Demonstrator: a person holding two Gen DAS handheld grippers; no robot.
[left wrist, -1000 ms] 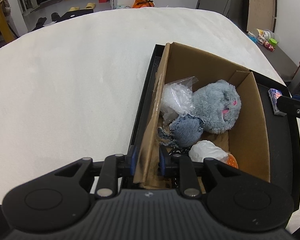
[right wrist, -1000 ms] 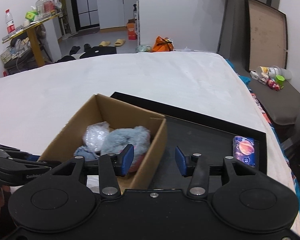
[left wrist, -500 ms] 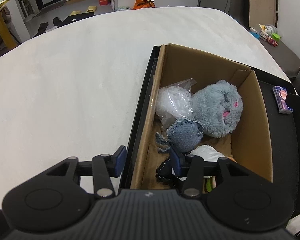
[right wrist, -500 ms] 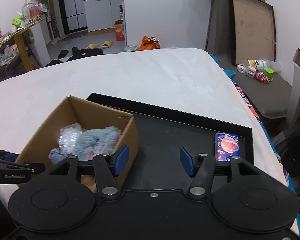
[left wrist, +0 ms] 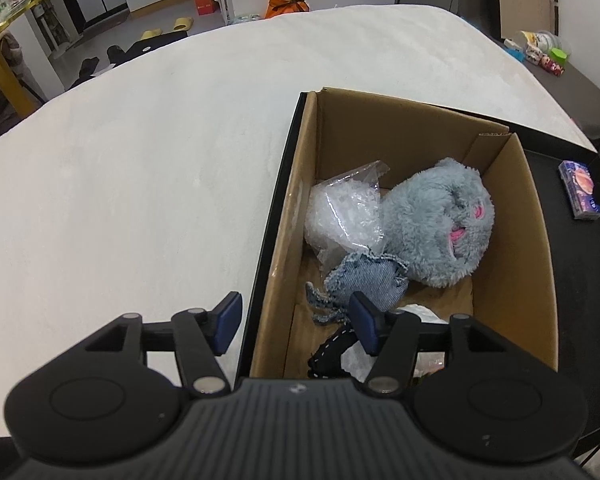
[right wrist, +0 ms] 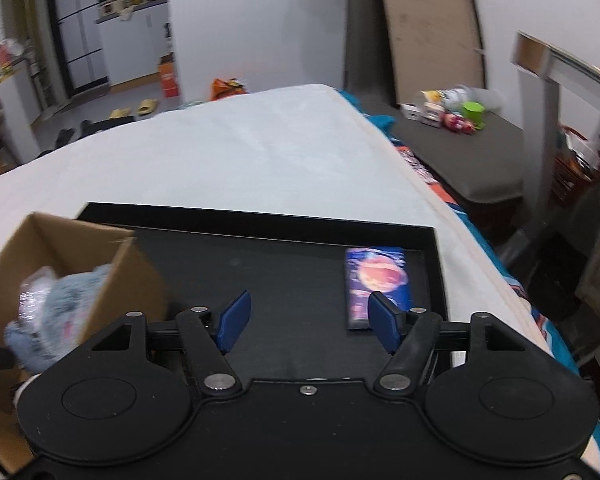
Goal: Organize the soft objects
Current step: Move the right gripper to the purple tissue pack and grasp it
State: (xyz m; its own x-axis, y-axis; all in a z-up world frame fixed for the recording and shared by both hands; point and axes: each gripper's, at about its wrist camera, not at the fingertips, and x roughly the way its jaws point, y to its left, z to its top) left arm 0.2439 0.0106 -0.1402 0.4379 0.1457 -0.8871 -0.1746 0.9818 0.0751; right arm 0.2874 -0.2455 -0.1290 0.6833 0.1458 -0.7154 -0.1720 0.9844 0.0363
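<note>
A cardboard box stands on the left part of a black tray on a white bed. In it lie a grey plush toy, a clear plastic bag, a denim piece and white and black soft items near the front. My left gripper is open and empty, straddling the box's left wall. My right gripper is open and empty over the tray, just before a blue tissue pack. The pack also shows in the left wrist view.
The white bed spreads to the left and behind the tray. Its right edge drops to a dark bench with small items. A metal frame stands at far right.
My left gripper opened off the box's left wall and pulled back. My right gripper swung right, away from the box, toward the tissue pack.
</note>
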